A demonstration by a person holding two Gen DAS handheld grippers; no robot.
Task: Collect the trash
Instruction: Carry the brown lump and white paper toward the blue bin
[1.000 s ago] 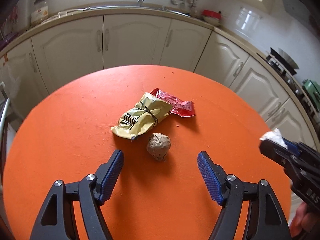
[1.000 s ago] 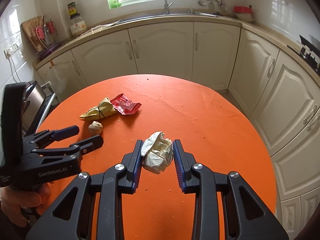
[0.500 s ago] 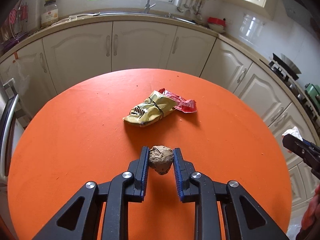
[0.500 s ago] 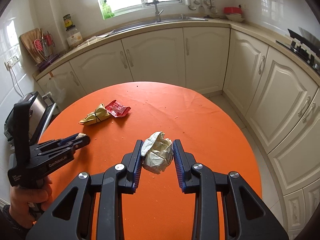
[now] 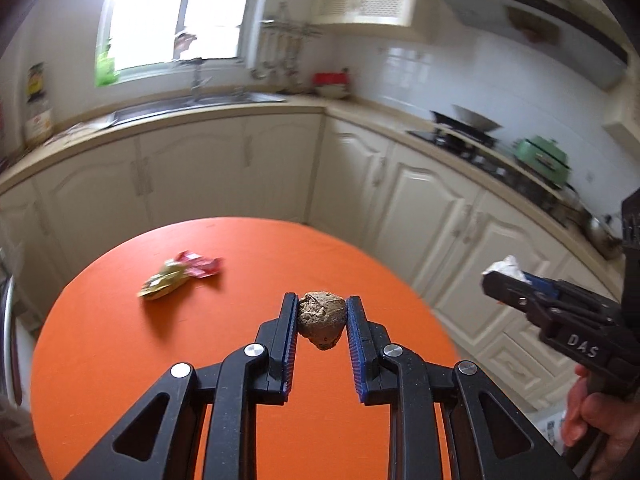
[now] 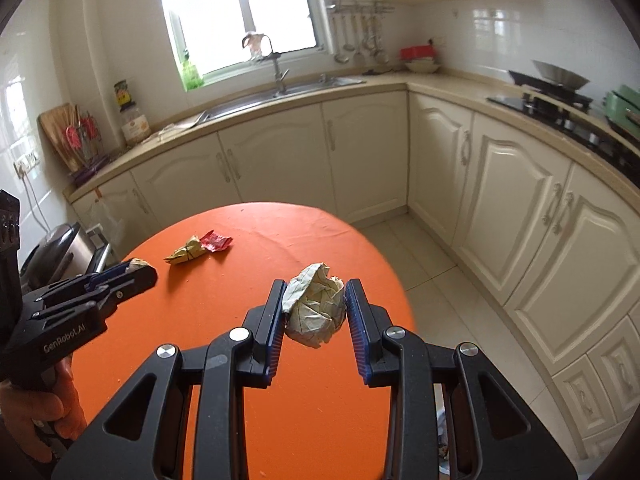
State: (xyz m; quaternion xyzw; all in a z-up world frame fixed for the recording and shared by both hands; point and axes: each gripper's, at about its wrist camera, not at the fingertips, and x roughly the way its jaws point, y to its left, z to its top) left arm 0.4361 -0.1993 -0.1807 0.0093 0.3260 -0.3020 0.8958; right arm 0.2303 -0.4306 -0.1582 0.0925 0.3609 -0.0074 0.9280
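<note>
Above the table: both grippers hang clear of the orange table [image 5: 120,360], each with a piece of trash in its jaws.
Left gripper [image 5: 321,322]: jaws closed most of the way, pinching the brown wad [image 5: 321,320] between the blue pads; the wad is off the cloth.
Right gripper [image 6: 314,312]: jaws closed about as far, clamped on the pale paper ball [image 6: 314,310], held up over the table's near right edge.
On the table: the yellow wrapper [image 6: 186,251] and the red wrapper [image 6: 216,241] lie touching each other at the far left, untouched, well apart from both grippers.
Done: two of the four visible pieces are lifted, by my reading.
Left: both held pieces need dropping somewhere, then the two wrappers need picking up.
Bin: I cannot make one out for certain; something shows on the floor under the right gripper, too hidden to name.
</note>
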